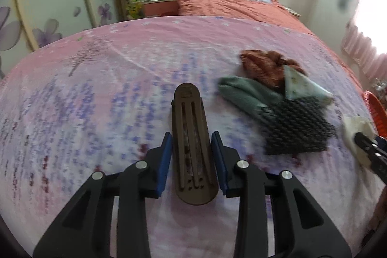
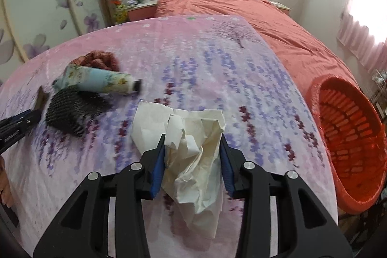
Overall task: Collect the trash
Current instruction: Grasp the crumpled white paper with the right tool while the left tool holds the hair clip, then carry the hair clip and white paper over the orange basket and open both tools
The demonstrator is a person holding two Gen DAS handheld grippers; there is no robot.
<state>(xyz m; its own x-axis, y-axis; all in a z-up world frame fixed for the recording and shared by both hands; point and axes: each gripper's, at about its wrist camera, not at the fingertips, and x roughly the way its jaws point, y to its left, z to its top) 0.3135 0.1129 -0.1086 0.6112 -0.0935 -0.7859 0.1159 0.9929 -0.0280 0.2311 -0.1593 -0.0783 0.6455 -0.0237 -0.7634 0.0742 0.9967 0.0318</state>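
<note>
Right wrist view: right gripper (image 2: pixel 192 156) clamped on a wad of crumpled white paper (image 2: pixel 191 149), blue pads pressed into both sides, wad apparently off the floral sheet (image 2: pixel 217 69). Red basket (image 2: pixel 348 137) sitting at the right edge of the bed, looks empty as far as visible, so probably nothing binned yet. Guessing the paper goes in there next.

Left wrist view: left gripper (image 1: pixel 192 156) clenched around a brown plastic clip-like thing (image 1: pixel 192 137), long, slotted, rounded at both ends, sticking out forward between the pads. Hard to say whether trash or not.

Still lying on the sheet: black foam netting (image 2: pixel 72 113), floral-wrapped tube (image 2: pixel 101 81) touching its far edge, reddish cloth (image 2: pixel 99 59) just behind, grey-green cloth (image 1: pixel 244 93) beside those in the left view. So early days, most of the pile left.

Paper itself: thin, soft, heavily creased, loose flaps hanging below the pads. Likely to snag or shed a piece on the way over.
</note>
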